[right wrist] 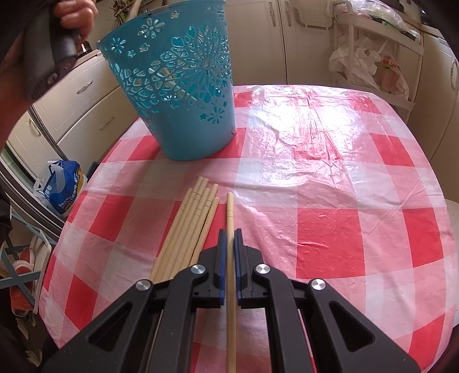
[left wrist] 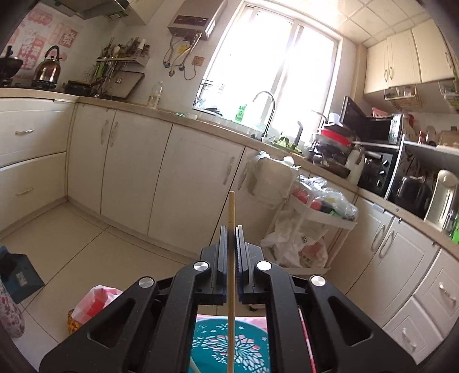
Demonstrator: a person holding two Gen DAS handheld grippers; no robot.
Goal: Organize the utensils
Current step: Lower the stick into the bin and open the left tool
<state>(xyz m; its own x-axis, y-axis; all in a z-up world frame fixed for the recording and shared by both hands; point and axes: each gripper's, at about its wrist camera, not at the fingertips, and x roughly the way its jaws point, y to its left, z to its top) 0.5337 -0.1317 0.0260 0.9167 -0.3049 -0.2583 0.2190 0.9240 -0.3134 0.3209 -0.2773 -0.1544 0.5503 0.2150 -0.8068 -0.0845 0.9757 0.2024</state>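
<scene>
Left gripper [left wrist: 231, 238]: jaws clamped on one chopstick [left wrist: 231, 218], stick running straight through the pads and poking out ahead. It's up in the air, pointing across the kitchen toward the cabinets, with the teal basket [left wrist: 249, 344] directly below, visible between the gripper's arms. In the right wrist view, a hand [right wrist: 76, 15] shows at the top left, above the basket's rim, gripping a dark handle; that's probably the left gripper's.

Right gripper [right wrist: 230, 239]: jaws clamped on a second chopstick [right wrist: 230, 212], angled down at the surface [right wrist: 330, 186]. Can't tell whether that stick is lifted or touching the checked cloth.

Just left of the right gripper: loose pile of chopsticks [right wrist: 190, 226], about six or seven, lying roughly parallel on the cloth, not yet picked.

Teal cut-out basket [right wrist: 178, 86] stands upright at the far left of the surface, well apart from the pile. Through the cut-outs a few pale sticks show leaning inside, so some are already in; can't count them.

Progress read: early to mid. A few deposited, two in hand, bulk of the pile left. Likely next is the left stick going into the basket, since it's already over it, then the right one following. Watch the drop angle: a long stick entering tilted could hang on the rim or slide out over it.
</scene>
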